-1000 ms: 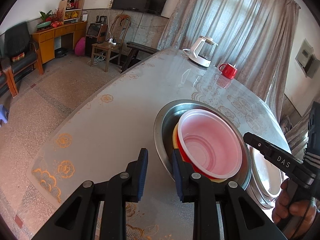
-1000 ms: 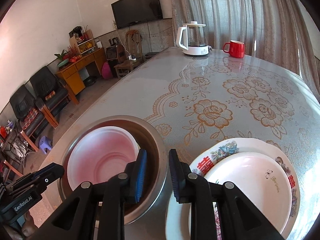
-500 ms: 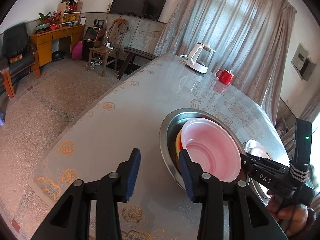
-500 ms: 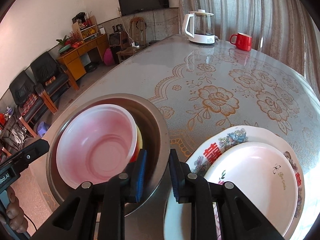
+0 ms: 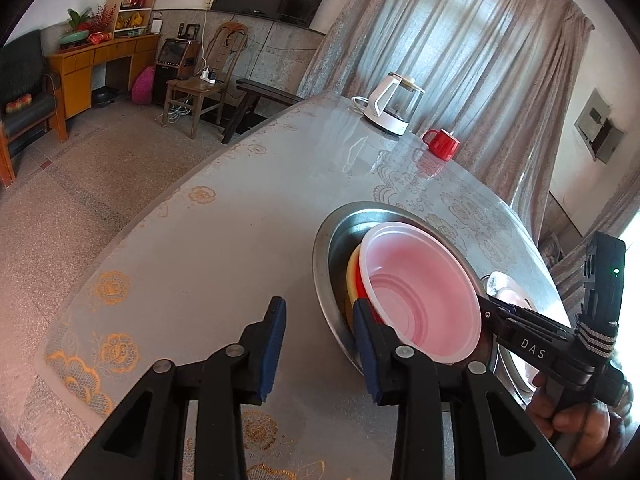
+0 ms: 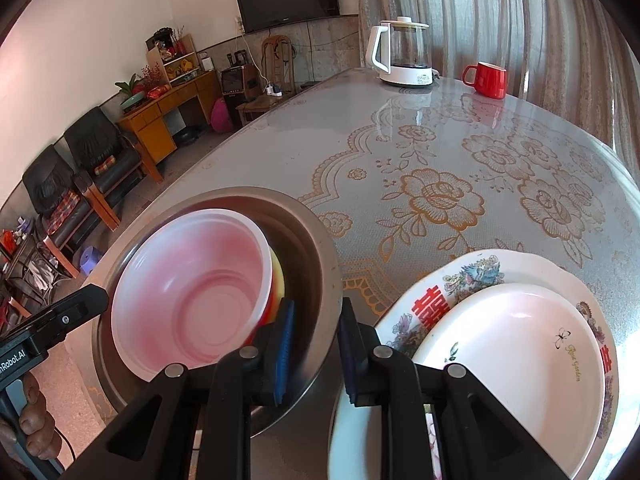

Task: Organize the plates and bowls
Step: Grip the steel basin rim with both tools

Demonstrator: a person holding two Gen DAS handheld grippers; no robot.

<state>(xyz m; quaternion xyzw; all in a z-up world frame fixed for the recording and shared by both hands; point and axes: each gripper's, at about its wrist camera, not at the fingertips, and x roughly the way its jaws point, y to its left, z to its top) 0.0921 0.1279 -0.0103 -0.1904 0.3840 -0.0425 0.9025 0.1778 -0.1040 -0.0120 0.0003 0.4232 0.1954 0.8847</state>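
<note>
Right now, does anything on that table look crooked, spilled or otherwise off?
One thing: the pink plastic bowl sits tilted, not level, atop red and yellow bowls inside the steel basin, leaning toward one side. Nothing looks spilled or broken. The small white plate lies off-centre on the flowered plate, toward its near edge.

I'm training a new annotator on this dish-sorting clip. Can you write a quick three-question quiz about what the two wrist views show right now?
1. True or false: the pink bowl sits inside the steel basin.
2. Which thing stands beside the kettle? A) a red mug B) a green bottle C) a folded towel
3. Fill in: the right gripper has its jaws shut on the steel basin's ____.

Key: 1 true; 2 A; 3 rim.
</note>
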